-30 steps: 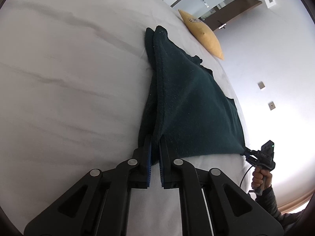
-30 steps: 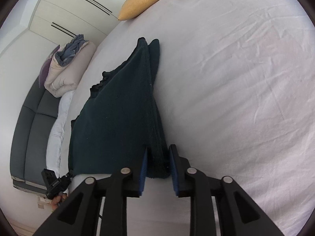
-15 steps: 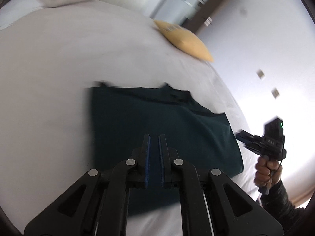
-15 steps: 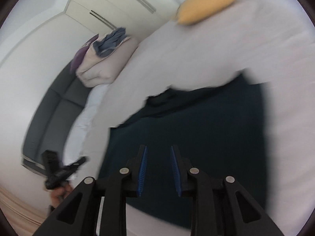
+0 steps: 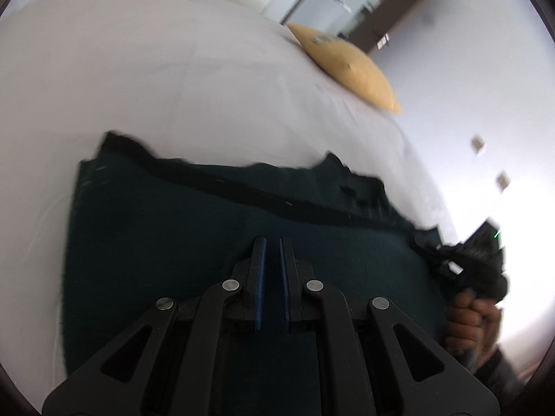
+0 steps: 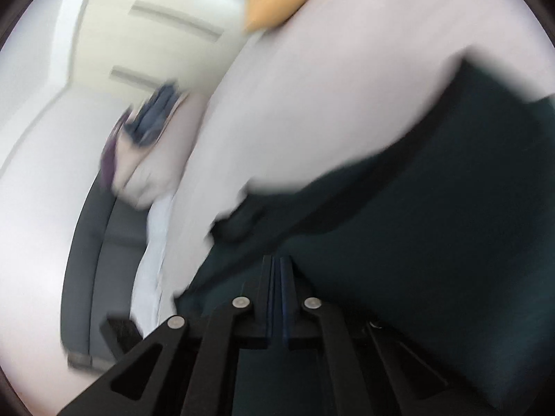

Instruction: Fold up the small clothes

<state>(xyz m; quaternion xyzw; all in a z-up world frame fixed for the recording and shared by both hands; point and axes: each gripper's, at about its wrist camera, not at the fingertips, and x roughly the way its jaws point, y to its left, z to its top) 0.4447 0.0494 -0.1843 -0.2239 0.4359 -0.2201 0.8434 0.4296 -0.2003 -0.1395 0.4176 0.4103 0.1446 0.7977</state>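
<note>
A dark green garment (image 5: 173, 260) lies spread flat on the white bed (image 5: 138, 69), with a darker band along its far edge. My left gripper (image 5: 272, 242) hovers over its middle. The pads stand a narrow slit apart and dark cloth fills the slit. In the right wrist view, which is blurred, the garment (image 6: 451, 208) fills the lower right. My right gripper (image 6: 276, 263) is over its left edge, pads pressed together with nothing between them. The left wrist view shows the right gripper (image 5: 426, 246) at the garment's right corner, held by a hand (image 5: 468, 315).
A yellow pillow (image 5: 350, 69) lies at the far end of the bed (image 6: 347, 86). Beside the bed stands a grey sofa (image 6: 97, 242) with a pile of bedding (image 6: 149, 145) on it. Pale wardrobe doors (image 6: 156, 17) are behind.
The garment hung stretched between both grippers by its near corners; now it lies flat. The right jaws let go of it and closed. Both grippers moved over it.
</note>
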